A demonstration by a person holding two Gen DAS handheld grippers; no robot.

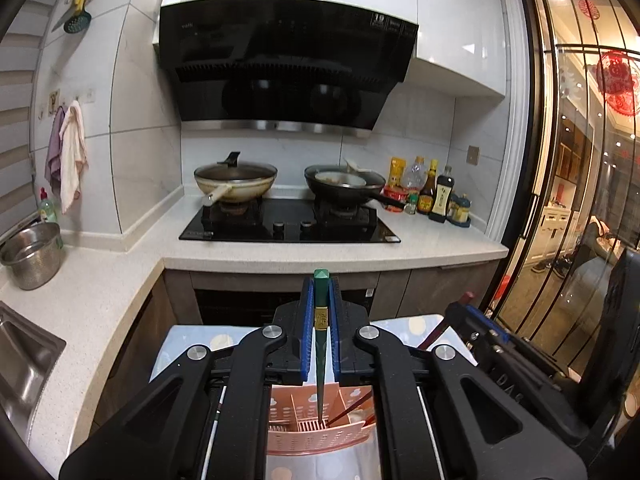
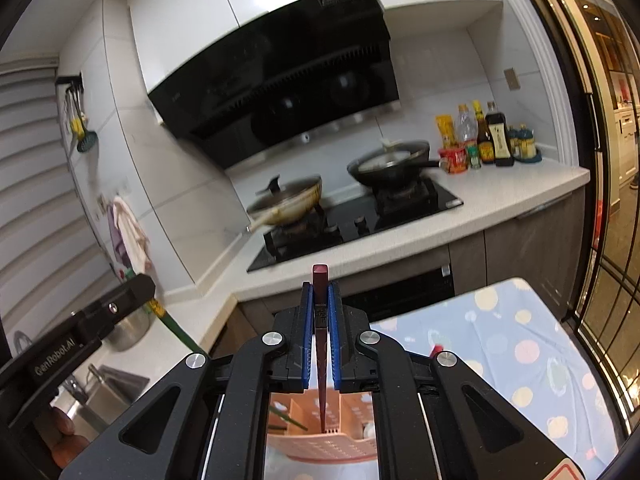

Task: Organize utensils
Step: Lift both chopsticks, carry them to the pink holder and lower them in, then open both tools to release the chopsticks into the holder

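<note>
Left hand-held gripper point(image 1: 321, 312) arm reads "GenRobot.AI".

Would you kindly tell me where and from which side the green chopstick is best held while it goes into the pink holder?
Grip the green chopstick on its thick square upper end, near the gold band, from the two flat sides, as the left claw does now. The flats suit the pads, and the thin tip stays free to point down into the pink holder.
</note>
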